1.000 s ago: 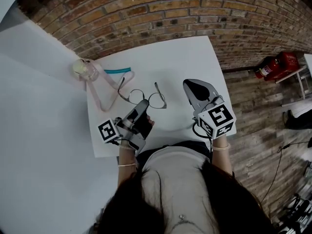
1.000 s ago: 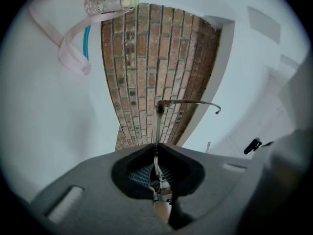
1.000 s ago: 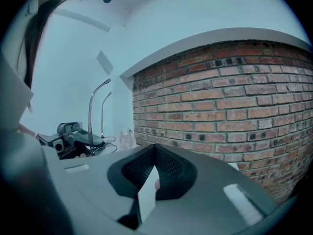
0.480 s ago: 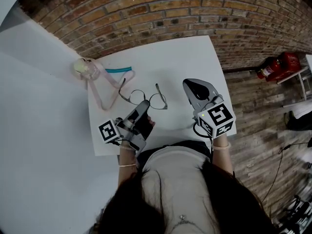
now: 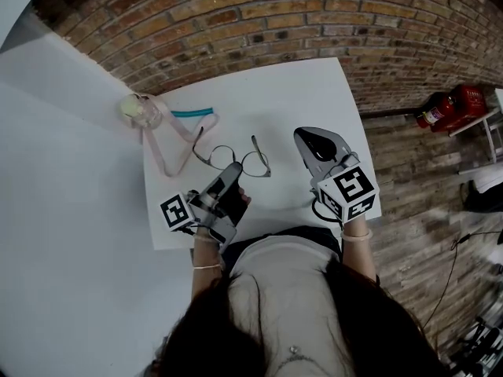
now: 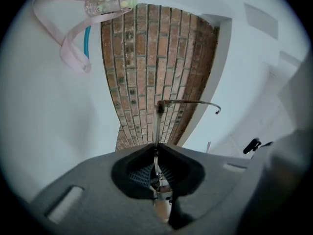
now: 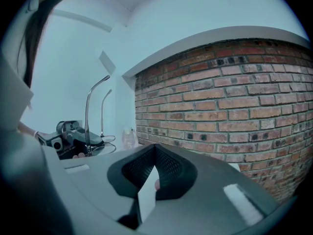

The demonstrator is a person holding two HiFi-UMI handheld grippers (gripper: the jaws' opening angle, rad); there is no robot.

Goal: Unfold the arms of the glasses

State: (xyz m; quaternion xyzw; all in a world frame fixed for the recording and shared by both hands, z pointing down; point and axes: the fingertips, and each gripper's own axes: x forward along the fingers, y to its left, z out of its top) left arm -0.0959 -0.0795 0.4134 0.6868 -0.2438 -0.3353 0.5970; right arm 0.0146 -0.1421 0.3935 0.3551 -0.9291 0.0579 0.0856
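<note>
Nothing has really moved over the last second; both grippers sit where they were over the white table (image 5: 267, 93). The right gripper (image 5: 308, 137) rests on the table well to the right of the glasses, its jaws pressed together on nothing. The left gripper (image 5: 232, 168) is pinched tight on the thin metal frame of the glasses (image 5: 253, 162), which lie mid-table with both arms sticking out. Beyond them lies a pink strap (image 5: 165, 144), a small clear bottle (image 5: 140, 110) and a teal strip (image 5: 192, 113).
</note>
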